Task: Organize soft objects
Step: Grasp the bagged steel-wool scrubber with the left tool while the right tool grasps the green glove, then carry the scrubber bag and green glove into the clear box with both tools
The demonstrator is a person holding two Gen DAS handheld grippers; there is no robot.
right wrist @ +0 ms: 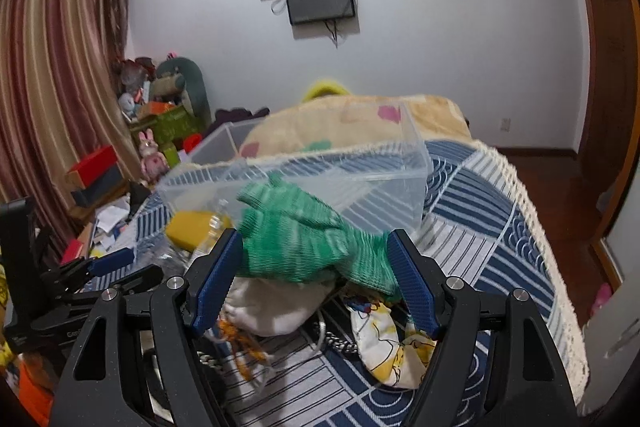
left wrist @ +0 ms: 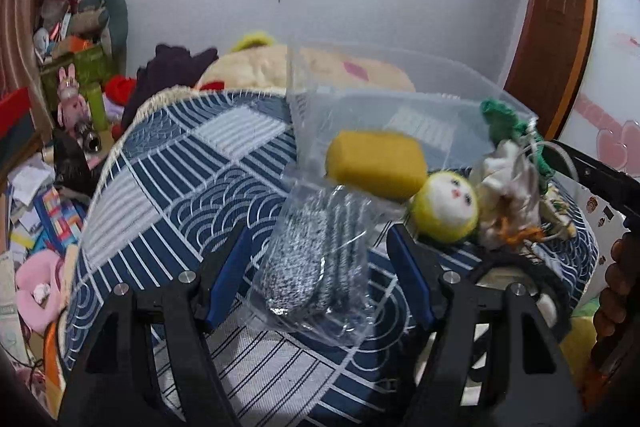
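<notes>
A clear plastic bin (left wrist: 400, 75) stands on the blue patterned bedspread (left wrist: 180, 179); it also shows in the right wrist view (right wrist: 304, 167). My left gripper (left wrist: 320, 267) is open, its jaws either side of a clear bag of grey knitted fabric (left wrist: 308, 263) lying on the bed. A yellow sponge (left wrist: 376, 163), blurred, sits just beyond, next to a yellow-hooded doll head (left wrist: 444, 205) and white cloth (left wrist: 508, 183). My right gripper (right wrist: 316, 283) is open around a green knitted glove (right wrist: 304, 239), which is blurred. The yellow sponge (right wrist: 192, 227) shows at its left.
A white and yellow printed cloth (right wrist: 388, 339) and a metal chain (right wrist: 340, 341) lie under the right gripper. A beige blanket (right wrist: 340, 123) lies behind the bin. Boxes, toys and papers (left wrist: 48, 155) clutter the floor at left. The bed edge (right wrist: 536, 227) drops off at right.
</notes>
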